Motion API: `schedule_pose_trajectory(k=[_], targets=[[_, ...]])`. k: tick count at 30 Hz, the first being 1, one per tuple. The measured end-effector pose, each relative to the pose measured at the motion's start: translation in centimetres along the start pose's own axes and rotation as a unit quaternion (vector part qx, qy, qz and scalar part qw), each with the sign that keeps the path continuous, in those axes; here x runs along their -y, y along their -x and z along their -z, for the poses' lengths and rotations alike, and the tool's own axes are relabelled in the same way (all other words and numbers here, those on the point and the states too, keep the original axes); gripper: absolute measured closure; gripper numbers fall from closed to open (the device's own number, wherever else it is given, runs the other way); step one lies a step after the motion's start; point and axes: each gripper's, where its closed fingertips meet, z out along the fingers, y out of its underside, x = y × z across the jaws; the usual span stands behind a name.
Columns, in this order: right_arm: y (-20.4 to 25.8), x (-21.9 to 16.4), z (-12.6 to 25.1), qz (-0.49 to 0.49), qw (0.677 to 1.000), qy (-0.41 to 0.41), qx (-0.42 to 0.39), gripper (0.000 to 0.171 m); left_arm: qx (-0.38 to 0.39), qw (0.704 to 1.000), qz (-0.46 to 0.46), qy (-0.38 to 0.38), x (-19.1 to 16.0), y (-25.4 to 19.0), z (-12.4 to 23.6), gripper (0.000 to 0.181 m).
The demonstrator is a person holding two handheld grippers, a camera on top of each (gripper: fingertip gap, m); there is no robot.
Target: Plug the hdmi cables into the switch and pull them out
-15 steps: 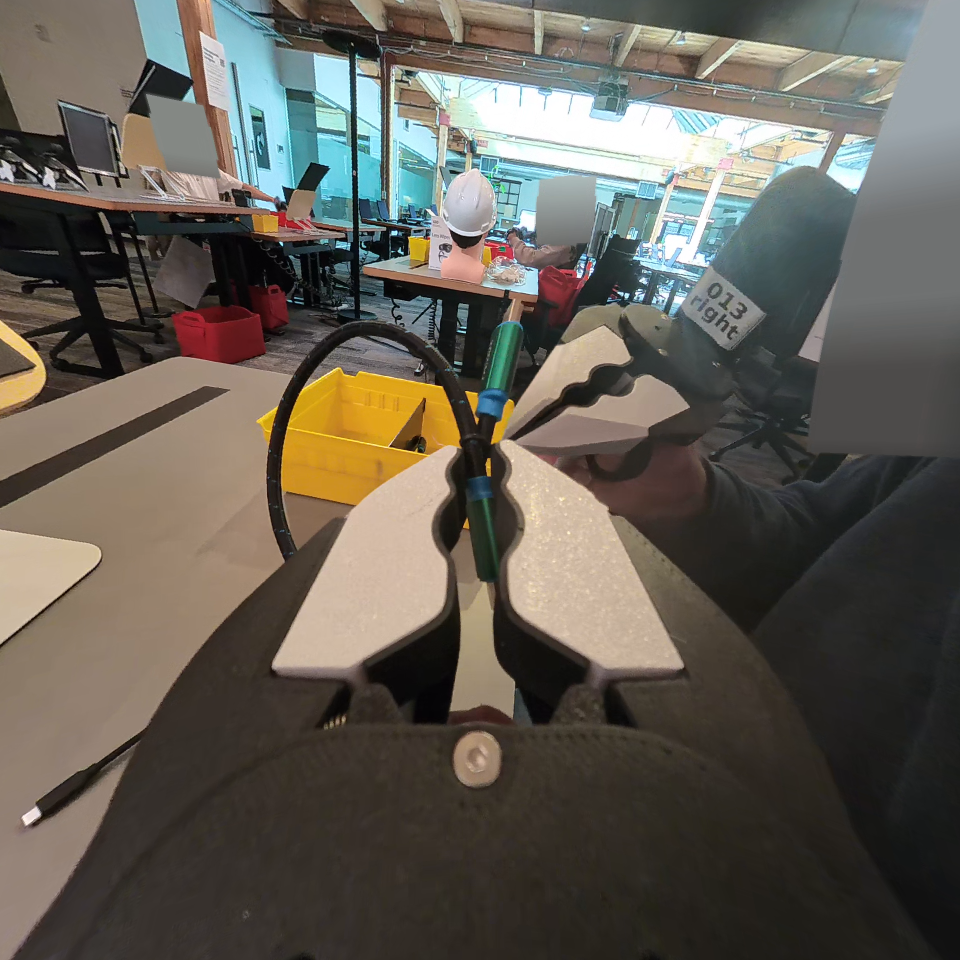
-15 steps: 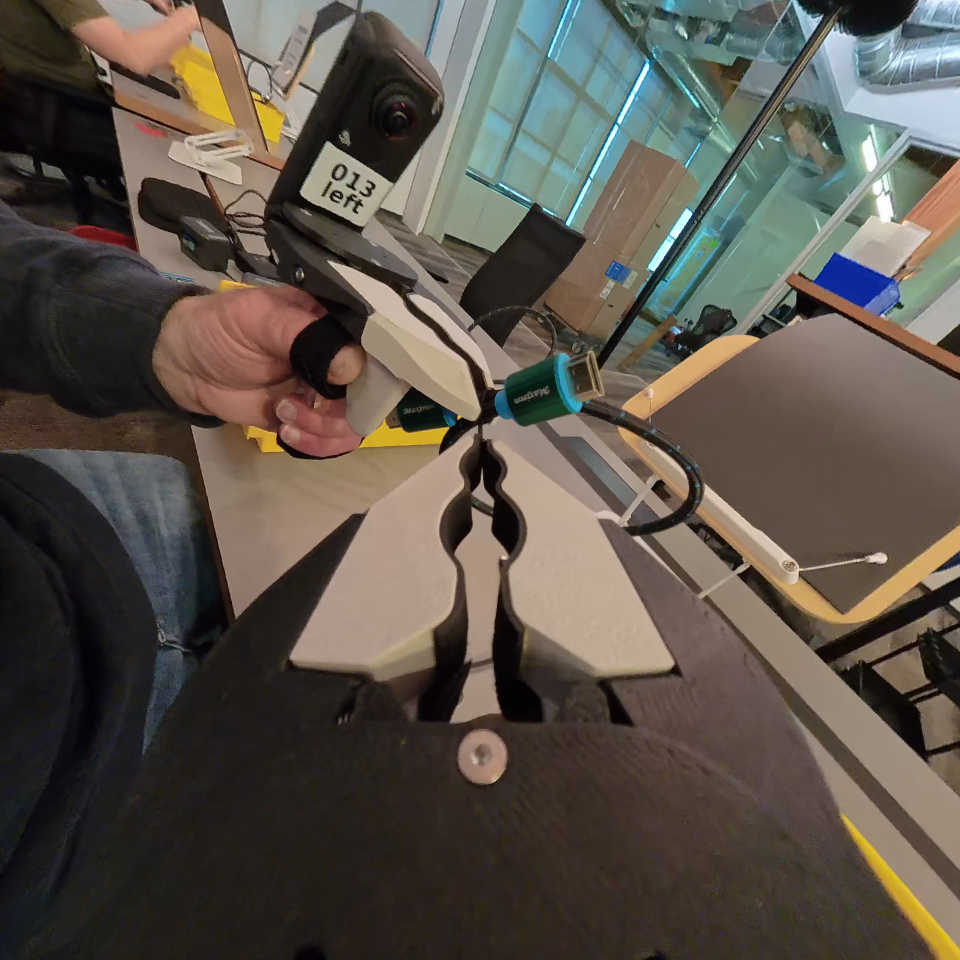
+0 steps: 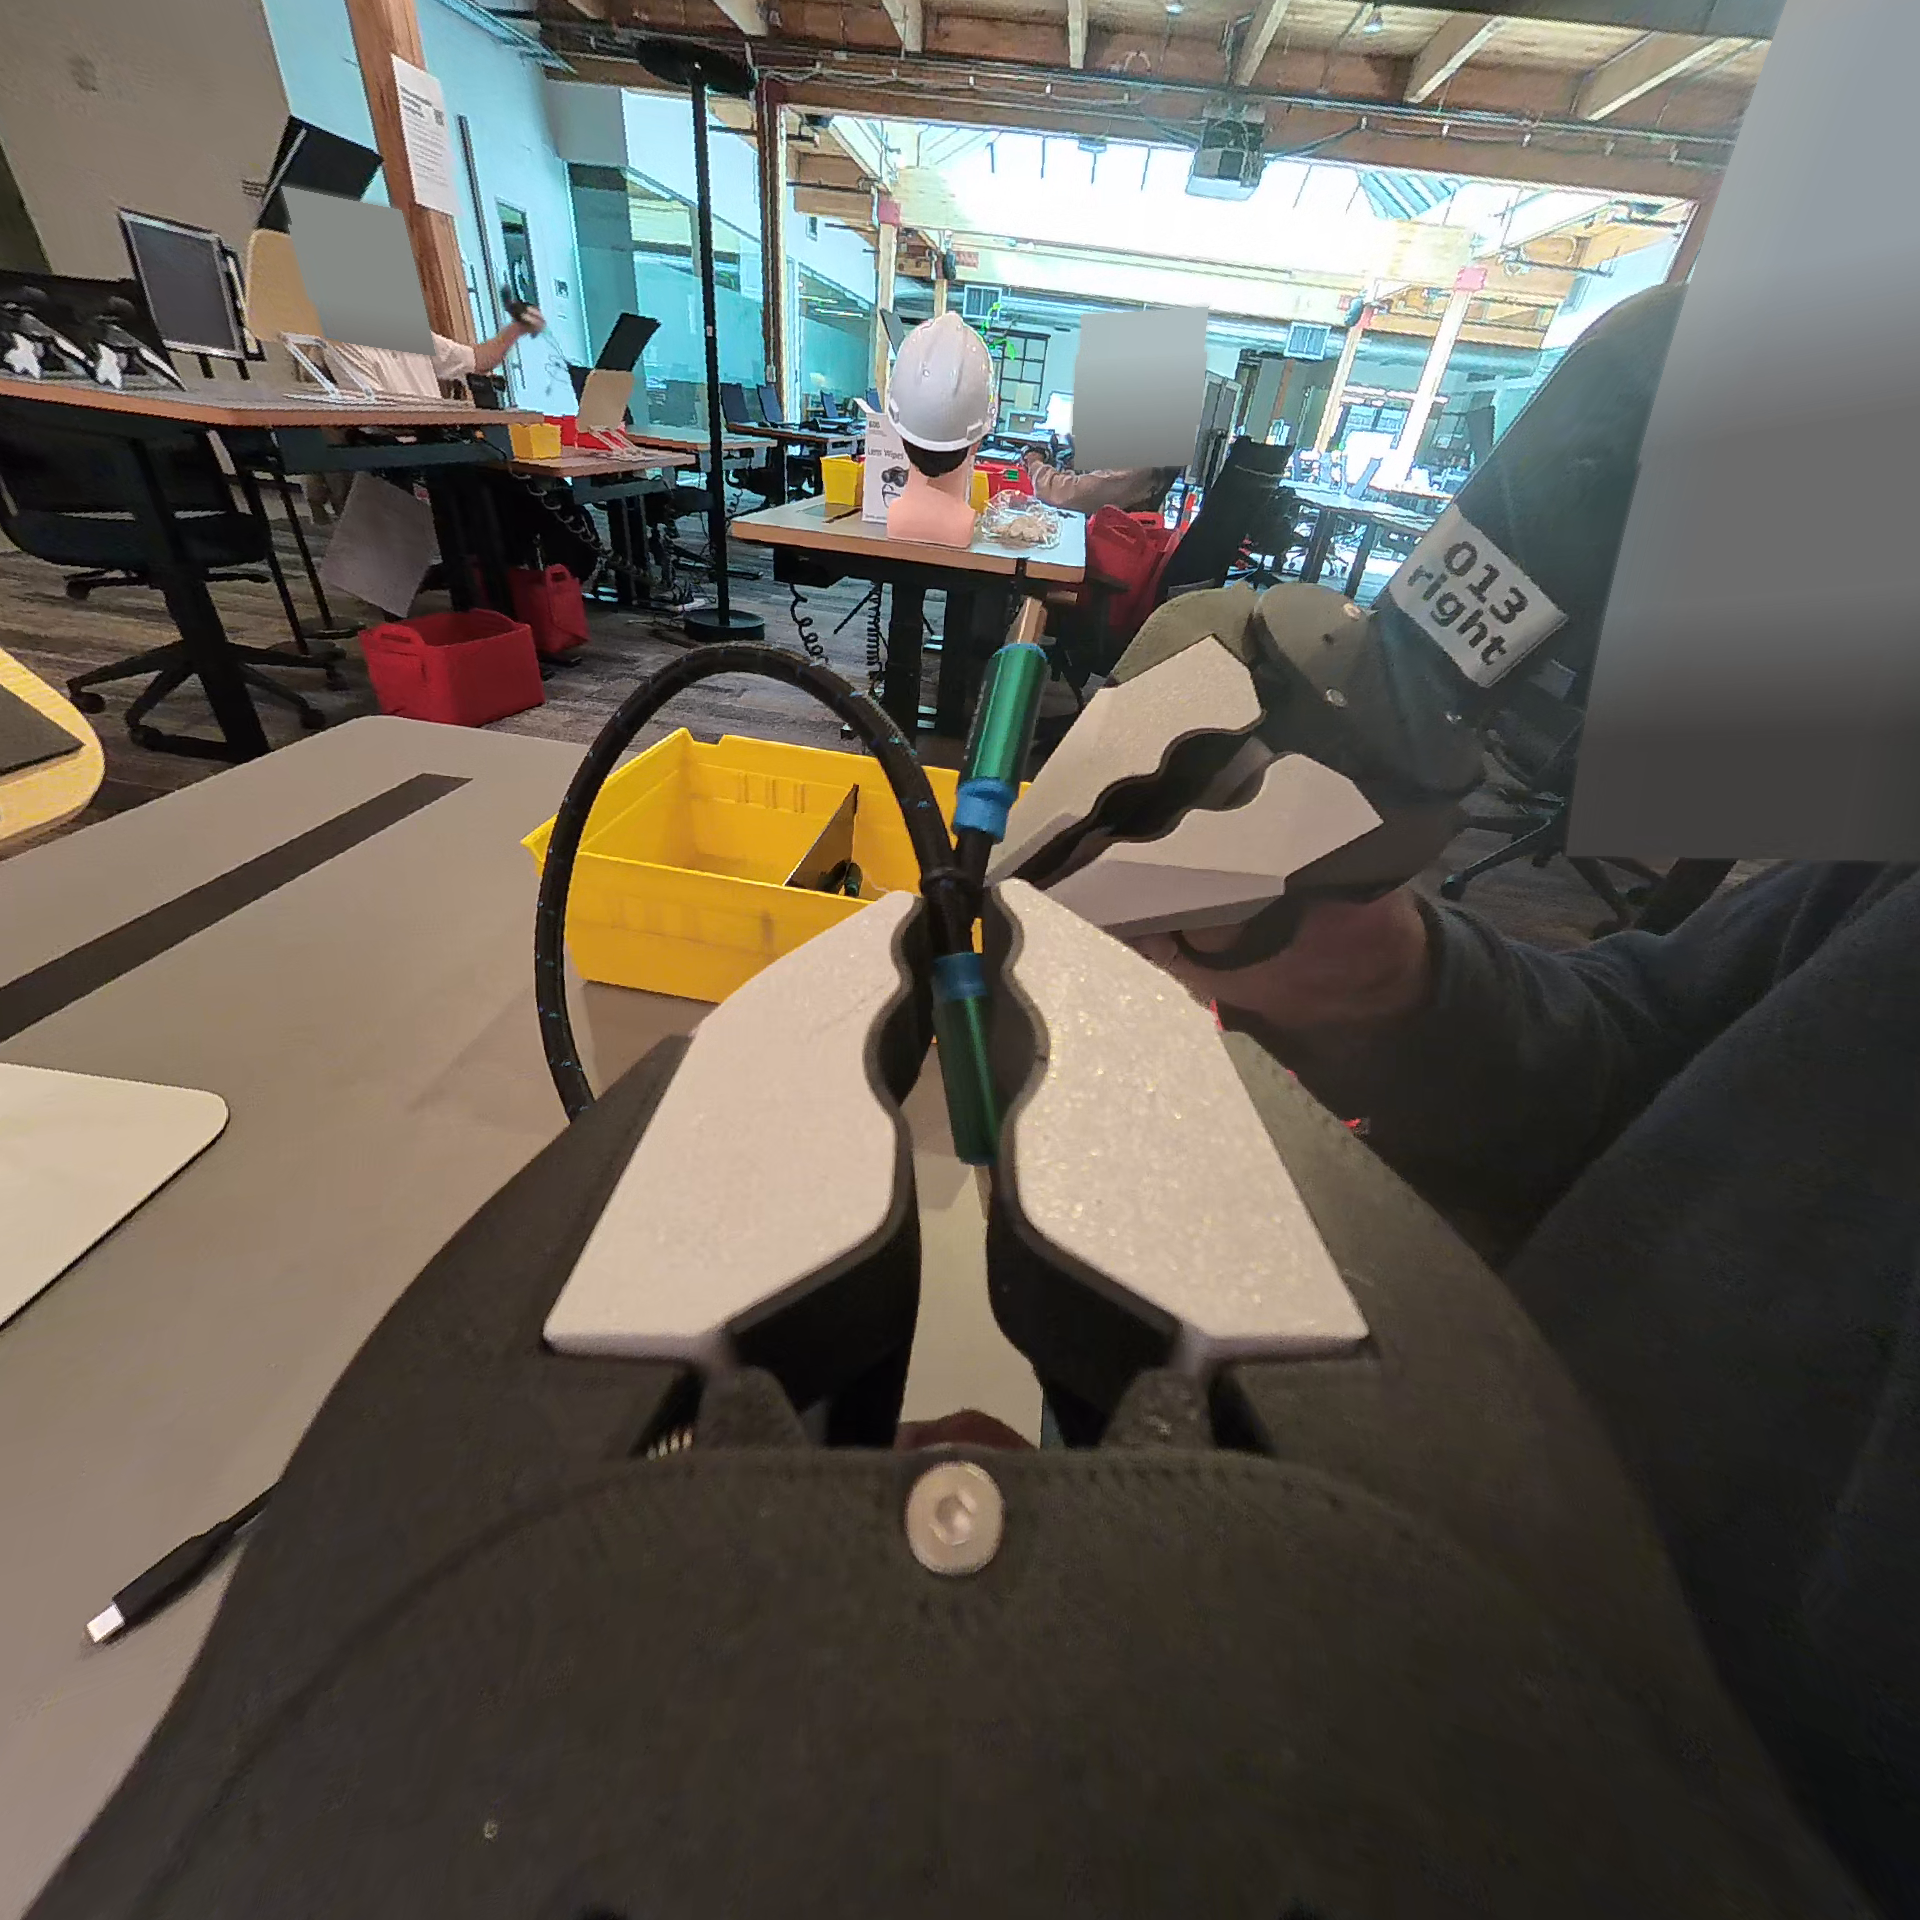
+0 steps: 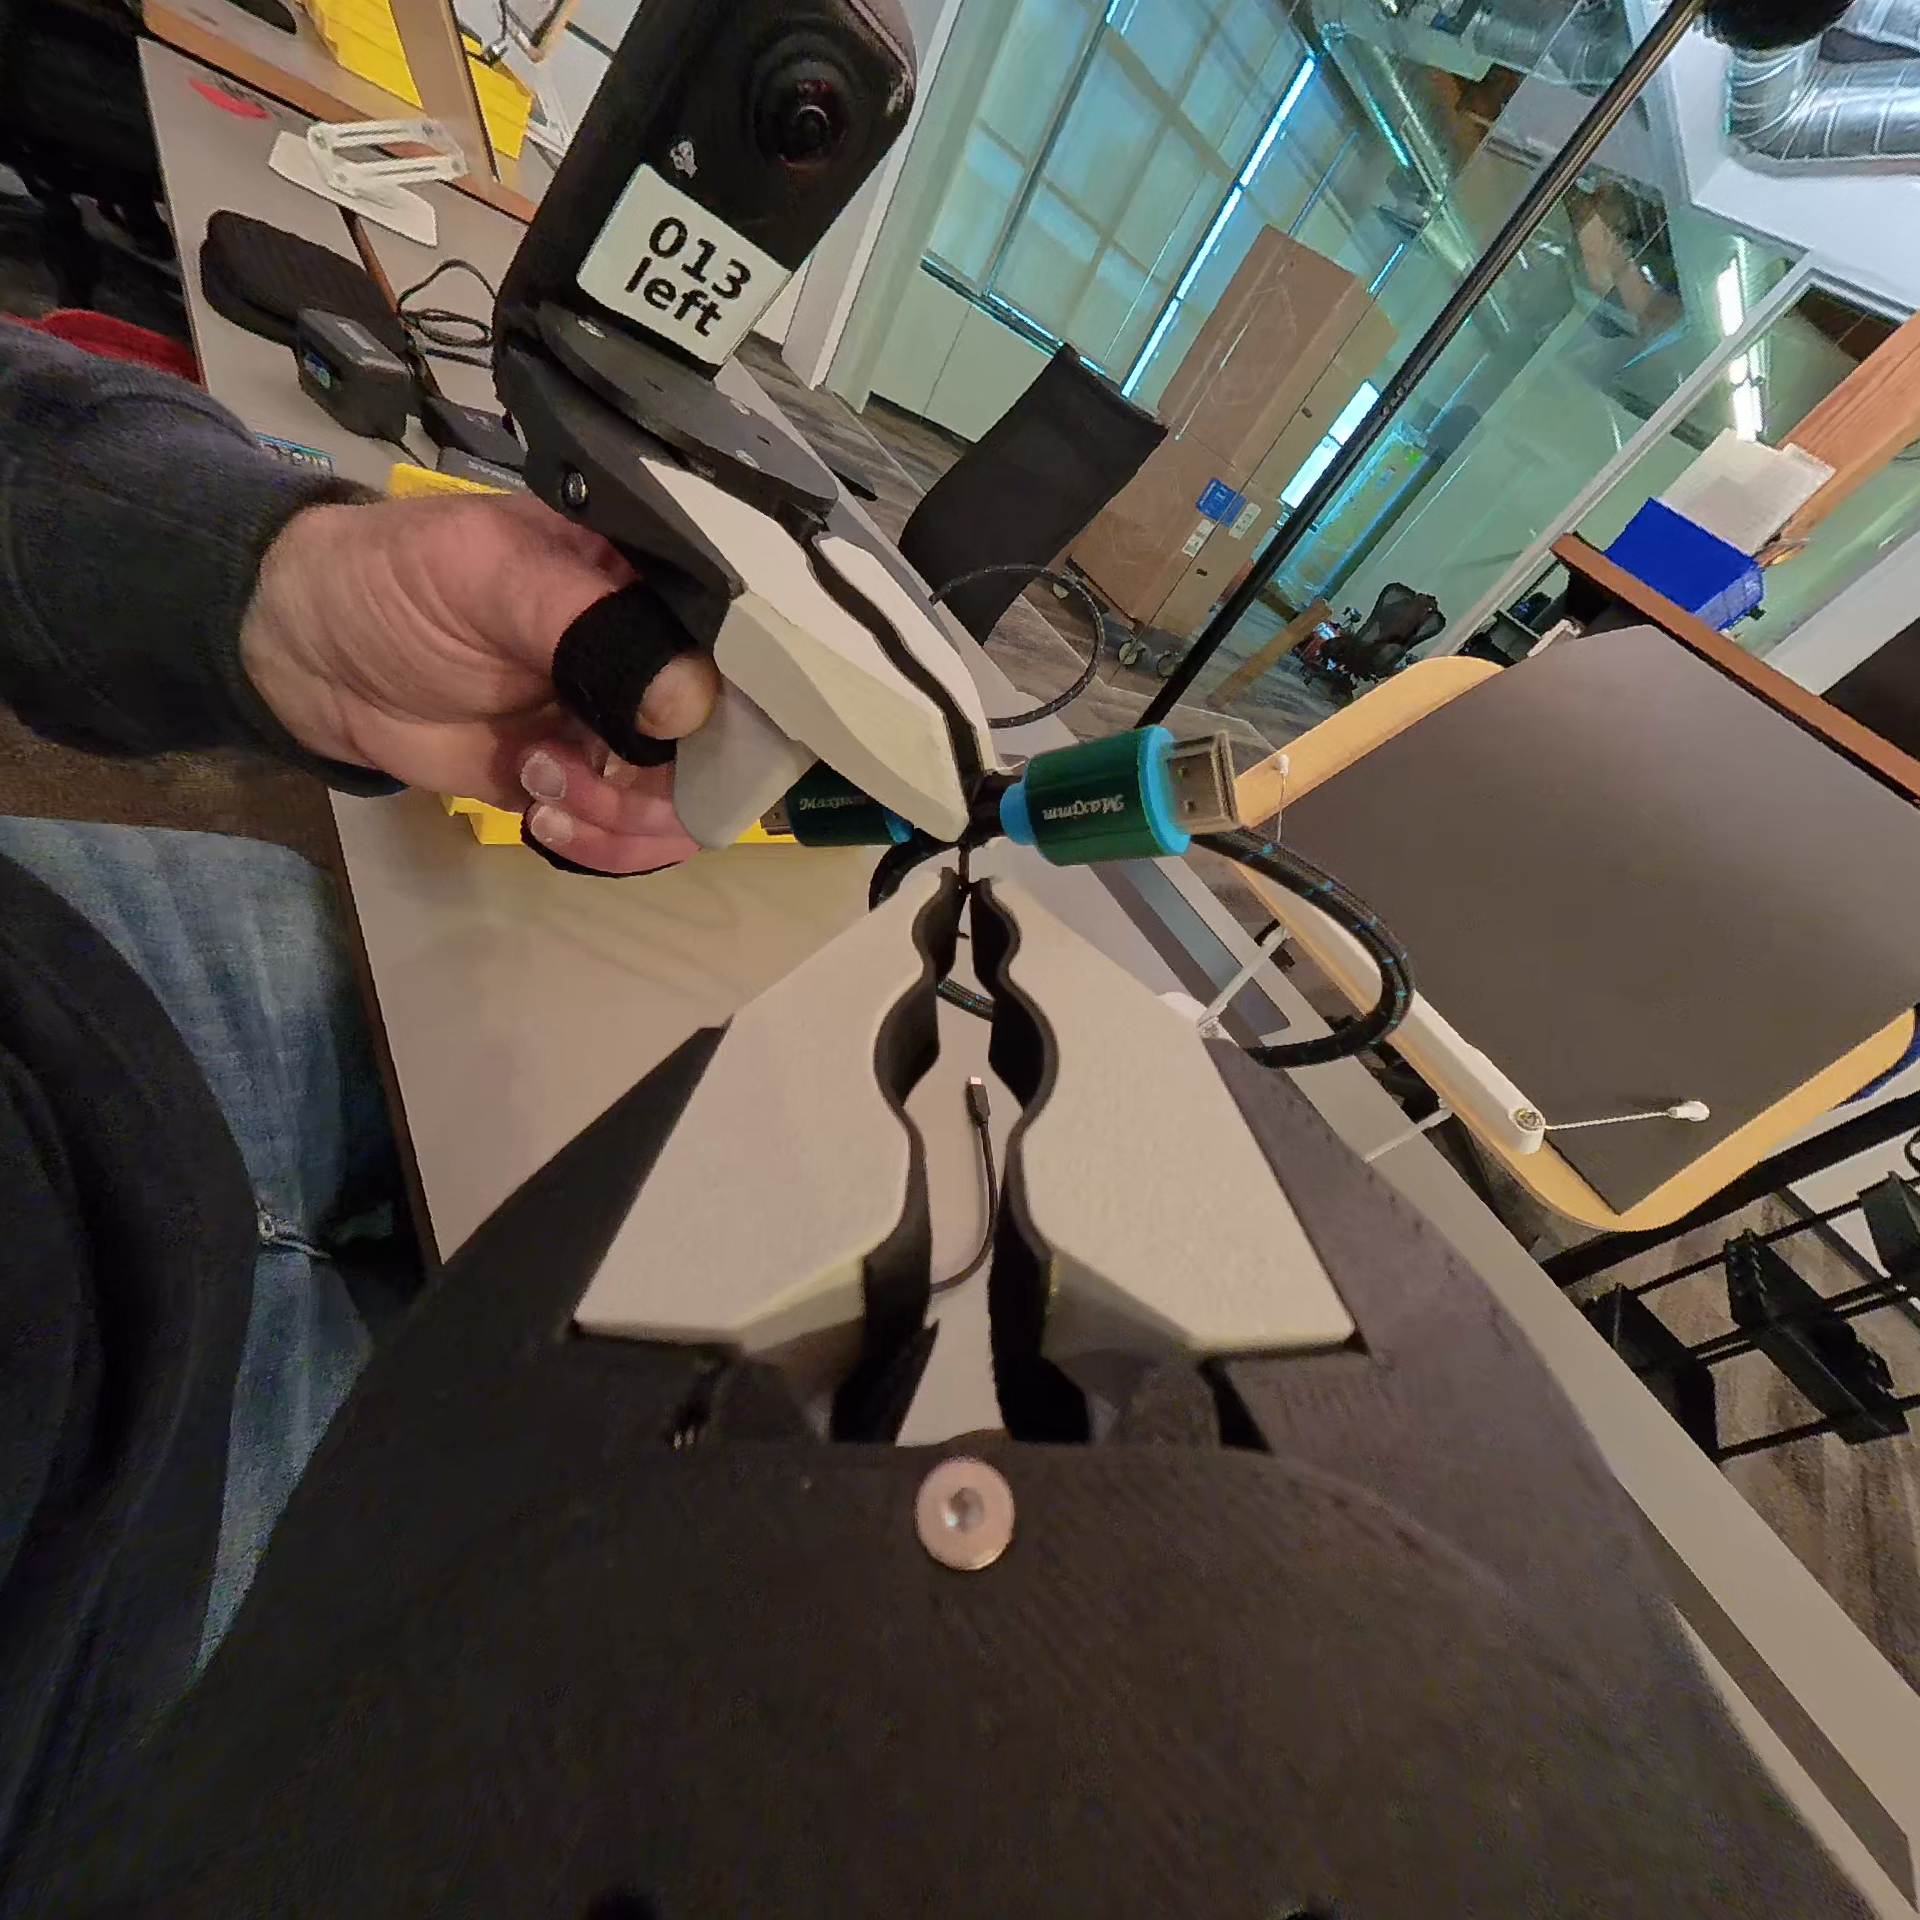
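The short black braided cable (image 3: pixel 727 717) with green metal plugs is clenched mid-length by the left tongs (image 3: pixel 951 914) above the yellow plastic bin (image 3: pixel 665 883) — seemingly so a plug juts free; the right tongs (image 4: pixel 966 883) sit nearly closed, gripping nothing evident.

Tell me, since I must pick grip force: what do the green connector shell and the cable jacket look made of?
The green connector shell looks like anodised metal: smooth satin sheen with soft highlights, though painted plastic is possible. Its blue collar looks like matte plastic. The cable jacket looks like woven fabric braid, black with blue flecks.

Open-plan office workshop: exposed timber ceiling beams (image 3: pixel 1143 42), rows of desks (image 3: pixel 312 410) with monitor (image 3: pixel 182 286), office chairs (image 3: pixel 156 540), yellow parts bin (image 3: pixel 665 894), glass partitions (image 4: pixel 1091 177).
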Motion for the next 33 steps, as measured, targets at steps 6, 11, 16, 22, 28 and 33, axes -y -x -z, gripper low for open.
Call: schedule_pose_trajectory(k=[6,11,16,22,28,33], targets=[[-0.1,0.4,0.2,-0.076,0.996,-0.038,0.032,0.171,0.0,1.0,-0.014,-0.002,0.2,-0.1,0.1,0.173],[-0.3,0.9,0.3,-0.221,0.966,-0.098,0.096,0.171,0.006,0.999,-0.046,-0.003,0.4,-0.2,0.3,0.173],[-0.5,1.4,0.4,-0.395,0.884,-0.167,0.186,0.171,0.028,0.993,-0.116,0.005,0.8,-0.3,0.5,0.173],[-0.4,2.0,0.7,-0.535,0.765,-0.238,0.268,0.171,0.041,0.985,-0.166,0.01,1.1,-0.6,0.8,0.173],[-0.2,2.5,1.7,-0.57,0.712,-0.281,0.3,0.171,0.026,0.984,-0.176,0.002,1.3,-1.4,0.7,0.173],[-0.1,2.6,1.6,-0.59,0.686,-0.294,0.308,0.171,0.015,0.988,-0.151,-0.012,1.4,-1.4,0.8,0.173]])
